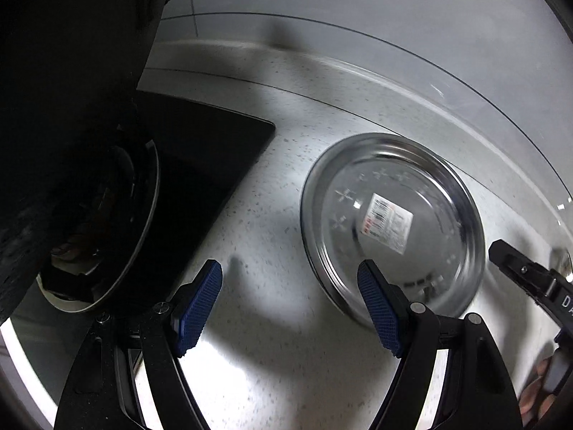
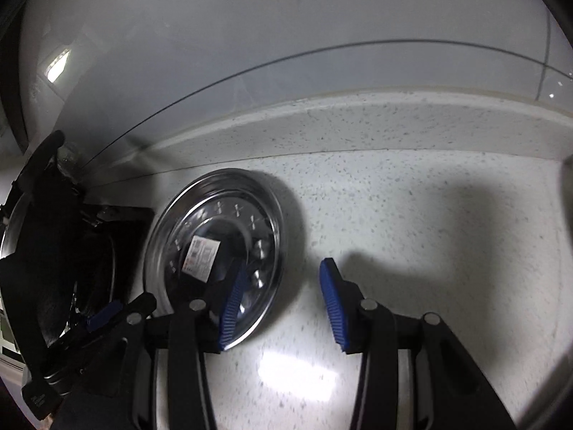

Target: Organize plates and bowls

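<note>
Hovering both grippers over the speckled counter (image 2: 412,215), nothing held.

Your left gripper (image 1: 290,308) has its blue pads spread wide with only bare counter between them; the steel plate (image 1: 392,222) lies flat just past its right finger, sticker up, and a black stovetop (image 1: 200,150) sits off beyond the left finger. Your right gripper (image 2: 283,308) is partly open, also empty, with the same plate under and beyond its left fingertip.
</note>
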{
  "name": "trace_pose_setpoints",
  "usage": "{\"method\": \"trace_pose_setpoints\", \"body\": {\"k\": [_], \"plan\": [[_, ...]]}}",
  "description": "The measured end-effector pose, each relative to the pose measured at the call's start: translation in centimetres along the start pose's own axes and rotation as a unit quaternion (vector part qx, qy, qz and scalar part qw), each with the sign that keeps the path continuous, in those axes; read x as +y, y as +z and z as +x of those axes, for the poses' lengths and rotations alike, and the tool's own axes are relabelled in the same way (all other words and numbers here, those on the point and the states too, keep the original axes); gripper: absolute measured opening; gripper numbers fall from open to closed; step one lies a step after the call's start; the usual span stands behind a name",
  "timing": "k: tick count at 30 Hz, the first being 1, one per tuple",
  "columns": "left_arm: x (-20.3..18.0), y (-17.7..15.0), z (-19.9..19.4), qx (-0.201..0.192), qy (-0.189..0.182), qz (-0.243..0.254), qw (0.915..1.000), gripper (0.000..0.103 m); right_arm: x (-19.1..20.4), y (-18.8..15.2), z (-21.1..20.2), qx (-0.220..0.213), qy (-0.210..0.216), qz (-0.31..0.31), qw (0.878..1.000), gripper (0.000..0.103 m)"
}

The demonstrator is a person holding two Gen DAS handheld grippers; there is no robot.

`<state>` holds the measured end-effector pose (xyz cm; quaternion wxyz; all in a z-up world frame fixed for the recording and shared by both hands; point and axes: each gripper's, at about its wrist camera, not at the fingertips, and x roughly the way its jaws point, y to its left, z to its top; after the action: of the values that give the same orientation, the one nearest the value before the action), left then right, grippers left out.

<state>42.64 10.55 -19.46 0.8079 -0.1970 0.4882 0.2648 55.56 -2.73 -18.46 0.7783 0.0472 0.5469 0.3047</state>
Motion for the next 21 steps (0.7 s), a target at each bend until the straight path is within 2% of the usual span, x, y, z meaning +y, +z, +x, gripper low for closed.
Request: {"method": "trace_pose_setpoints", "body": {"k": [7,10,12,15,18,20,21], "plan": [[0.2,0.3,1.0,0.002,-0.008,-0.013,0.9999,0.072,0.9,0.9,1.1,0.000,-0.002,-0.025,1.000,0.039],[0.2,0.7,1.6,0.006,-0.007,-0.022,0.9997,0.071,1.2,1.3,1.7,0.004,-0.007,-0.033,0.999,0.032],[0.1,0.9,2.2,0.009,-0.012,-0.027,0.9995,0.071,1.4,1.5,2.1,0.009,-0.007,-0.038,0.999,0.024],[-0.1,1.4,3.1,0.004,-0.009,-0.023,0.9997,0.071,1.6,1.7,2.7,0.014,-0.012,-0.044,0.999,0.019],[0.0,1.8,3.2,-0.003,-0.028,-0.030,0.9991,0.070,1.5,1.7,3.3,0.019,-0.011,-0.044,0.999,0.015],[-0.2,1.9,3.4,-0.010,-0.027,-0.024,0.9993,0.062,1.3,1.5,3.5,0.025,-0.011,-0.048,0.999,0.007],[-0.3,2.0,3.4,-0.014,-0.023,-0.018,0.9995,0.055,1.2,1.4,3.5,0.025,-0.007,-0.048,0.999,0.008]]}}
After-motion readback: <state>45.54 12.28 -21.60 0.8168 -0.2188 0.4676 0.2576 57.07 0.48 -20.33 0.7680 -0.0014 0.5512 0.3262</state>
